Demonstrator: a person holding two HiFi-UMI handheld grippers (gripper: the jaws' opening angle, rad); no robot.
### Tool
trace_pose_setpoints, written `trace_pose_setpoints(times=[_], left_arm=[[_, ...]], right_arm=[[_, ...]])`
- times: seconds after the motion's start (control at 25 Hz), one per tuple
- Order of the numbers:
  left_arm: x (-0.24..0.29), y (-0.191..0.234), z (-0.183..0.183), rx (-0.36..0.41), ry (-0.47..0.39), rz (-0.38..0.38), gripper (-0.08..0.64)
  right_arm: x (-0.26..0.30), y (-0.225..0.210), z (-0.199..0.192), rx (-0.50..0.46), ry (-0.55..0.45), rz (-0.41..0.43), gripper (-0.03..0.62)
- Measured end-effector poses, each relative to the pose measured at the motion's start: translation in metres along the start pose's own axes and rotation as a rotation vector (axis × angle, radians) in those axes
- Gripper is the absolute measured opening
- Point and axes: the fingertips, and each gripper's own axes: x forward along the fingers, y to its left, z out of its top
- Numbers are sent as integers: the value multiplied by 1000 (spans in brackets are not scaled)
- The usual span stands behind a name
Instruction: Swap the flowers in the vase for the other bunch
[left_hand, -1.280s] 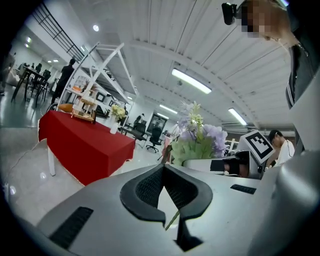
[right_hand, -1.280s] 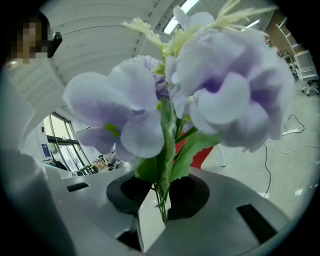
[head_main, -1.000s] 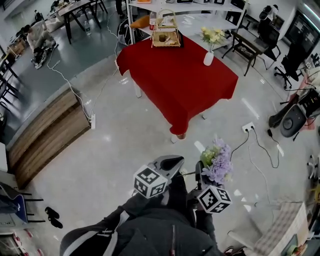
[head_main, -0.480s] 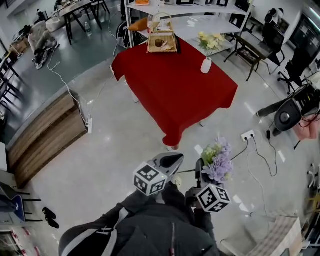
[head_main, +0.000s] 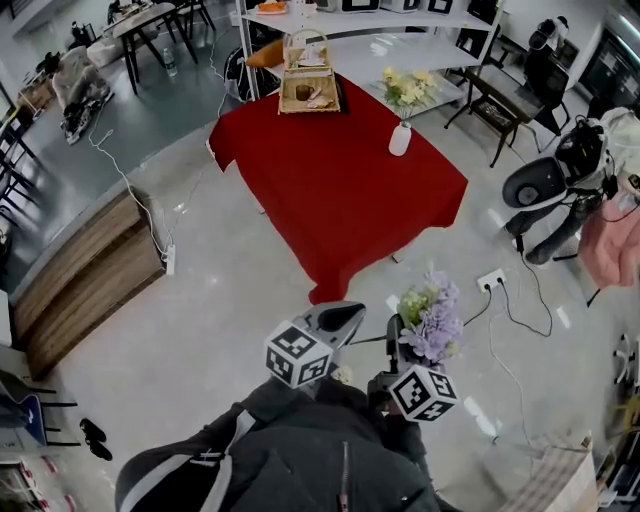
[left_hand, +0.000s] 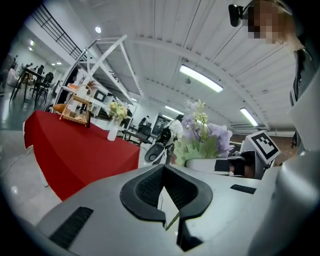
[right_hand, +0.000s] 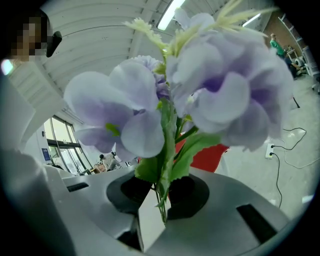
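bench (head_main: 340, 190) first: draped in red, it sits nearer the person than a second ago. its near corner now lies just ahead of both grippers, so the walk-up looks almost over and the swap itself has not begun. behind the bench stands a white shelf rack (head_main: 400, 18), and on the bench's far end sits a wicker basket (head_main: 308, 88). the purple bunch (head_main: 432, 320) is just short of the bench's near corner. it is carried upright by the right gripper (head_main: 393, 338), whose jaws stand narrow, pinched on the thin stems. the white vase (head_main: 400, 140) stands near the bench's far right edge, with the yellow flowers (head_main: 405, 88) not yet taken out. the left gripper (head_main: 336, 322) rides alongside, also short of the near corner, its jaws fully together with nothing in them; it seems the free one for pulling the yellow stems. on the floor right of the bench, a corded socket block (head_main: 491, 280) could catch a foot.
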Motion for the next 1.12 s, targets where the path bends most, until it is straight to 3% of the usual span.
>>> trace_pose_setpoints(times=[0.52, 1.12], left_arm=[[48, 19, -2, -23, -23, 78, 9], [88, 9, -12, -24, 2, 74, 9]], right_arm=[[28, -46, 20, 3, 10, 26, 66], [26, -81, 28, 35, 21, 25, 66]])
